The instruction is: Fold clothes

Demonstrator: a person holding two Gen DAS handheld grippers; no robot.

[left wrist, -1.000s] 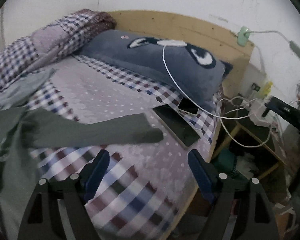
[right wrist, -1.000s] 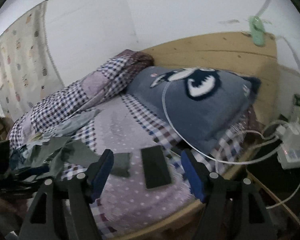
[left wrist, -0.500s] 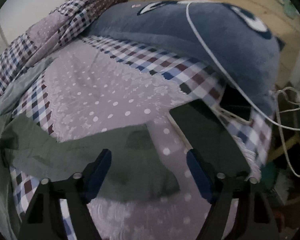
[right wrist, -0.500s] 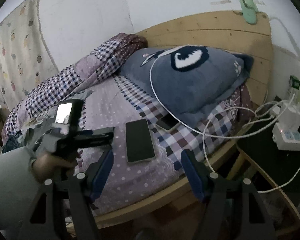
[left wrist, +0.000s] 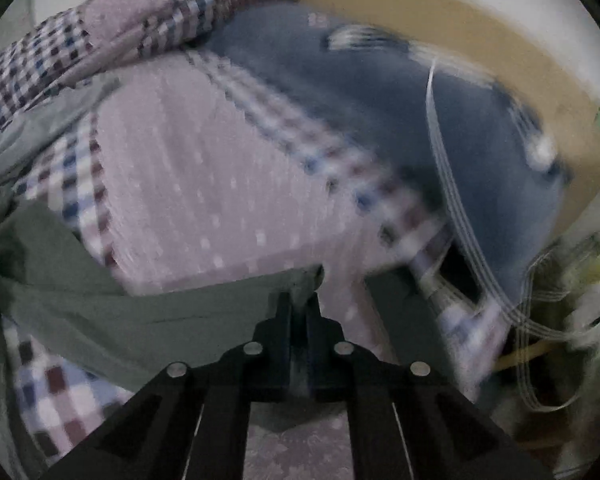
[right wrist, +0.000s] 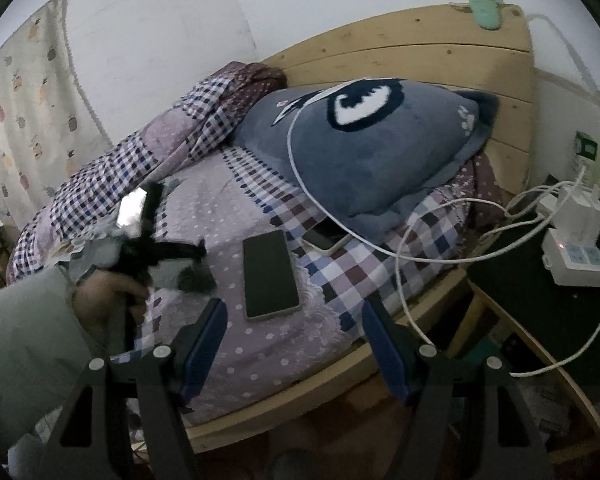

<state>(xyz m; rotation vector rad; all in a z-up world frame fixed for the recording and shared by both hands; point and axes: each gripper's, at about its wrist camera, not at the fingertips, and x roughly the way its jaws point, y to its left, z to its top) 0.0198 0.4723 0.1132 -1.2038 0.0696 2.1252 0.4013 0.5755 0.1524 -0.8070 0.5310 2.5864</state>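
The step in hand is the first grasp of a fold. The left claw [left wrist: 299, 300] is pressing its jaws together on the end of the grey-green garment [left wrist: 140, 312], apparently a sleeve or leg cuff, at the point where it is lying on the bed [right wrist: 236, 360]. The rest of the garment is trailing to the left across the checked and dotted bedsheet [left wrist: 188, 168]; how much of it is spread flat cannot be told, since the left wrist view is blurring. The right claw [right wrist: 294, 344] is standing spread and empty, hanging over the near edge of the bed, well apart from the garment.

In the right wrist view, the person's left hand [right wrist: 104, 296] is gripping the handle of the left claw beside a grey sleeve [right wrist: 20, 340].

The next move is judged to call for lifting the pinched end and carrying it across the body of the garment, while the right claw is taking a second hold. A black phone [right wrist: 269, 274] is lying just beside the pinched end, and a white cable [right wrist: 300, 168] is running over the blue pillow [right wrist: 372, 152]; both are needing clearance.

No containers are showing in either view.
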